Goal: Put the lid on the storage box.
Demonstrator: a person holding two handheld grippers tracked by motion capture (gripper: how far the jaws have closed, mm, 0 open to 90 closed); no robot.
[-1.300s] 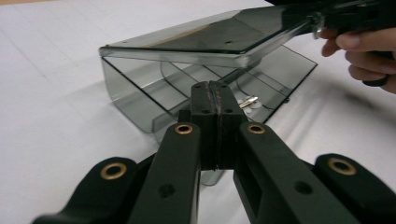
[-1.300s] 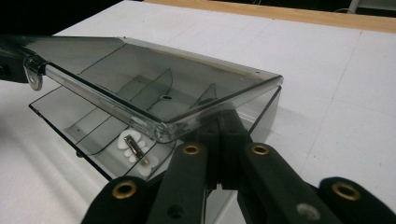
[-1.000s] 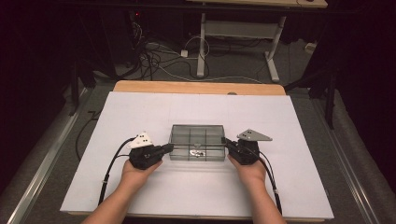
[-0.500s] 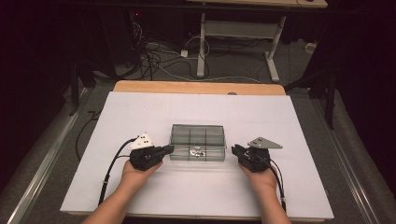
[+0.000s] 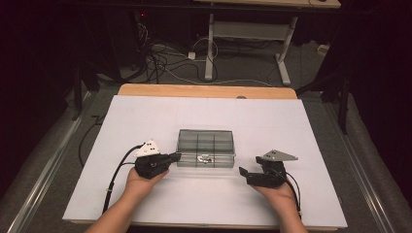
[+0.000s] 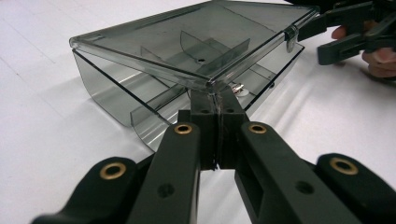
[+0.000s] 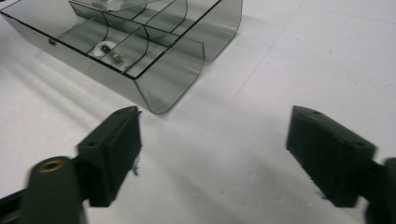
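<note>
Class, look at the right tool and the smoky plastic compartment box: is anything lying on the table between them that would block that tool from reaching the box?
Nothing visible does. The right tool sits open, apart from the box, with bare white table between its jaws and the box's near corner. The left tool is shut on the lid's corner at the box's opposite end.

A compartment box point(image 5: 206, 148) sits mid-table point(image 5: 145, 111), left gripper point(image 5: 174, 157) touching its left end, right gripper point(image 5: 244, 173) apart rightward.
</note>
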